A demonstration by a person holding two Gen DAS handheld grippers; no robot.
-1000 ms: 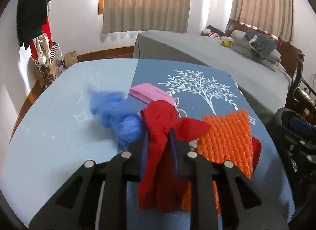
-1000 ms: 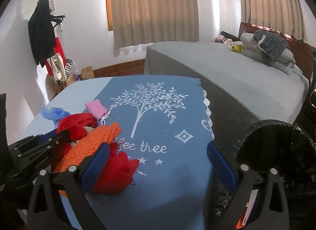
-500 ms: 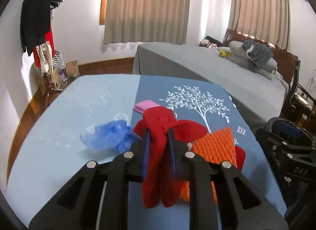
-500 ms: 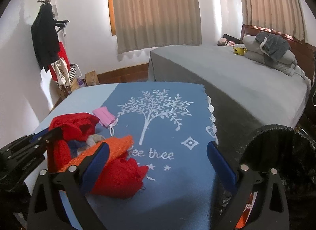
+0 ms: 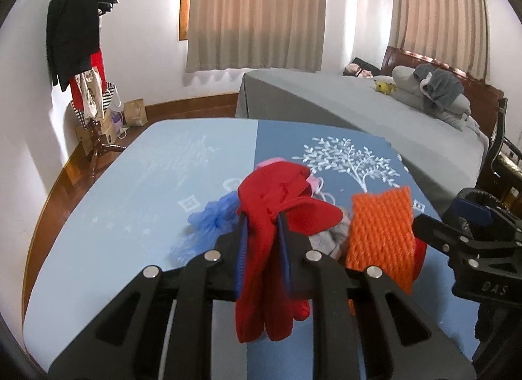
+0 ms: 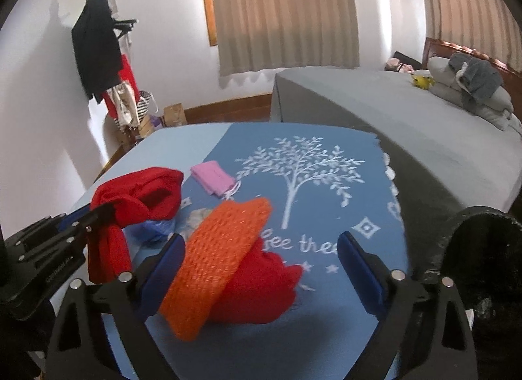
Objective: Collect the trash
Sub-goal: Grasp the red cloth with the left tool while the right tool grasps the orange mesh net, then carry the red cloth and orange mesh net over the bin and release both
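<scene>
Left tongs [image 5: 262, 243] pinch my red cloth [image 5: 270, 213]; right tongs [image 6: 261, 269] are closing, orange net [image 6: 217, 262] between, black bin [image 6: 483, 269] beside.

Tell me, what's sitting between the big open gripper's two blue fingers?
The orange foam net on a red cloth, between the closing right gripper's fingers, untouched; the right wrist view shows it.

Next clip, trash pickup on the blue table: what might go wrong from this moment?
1. The red cloth hangs loose below the left gripper and may snag the blue bag when carried.
2. The right gripper is closing around the orange net; it may also catch the red piece underneath.
</scene>
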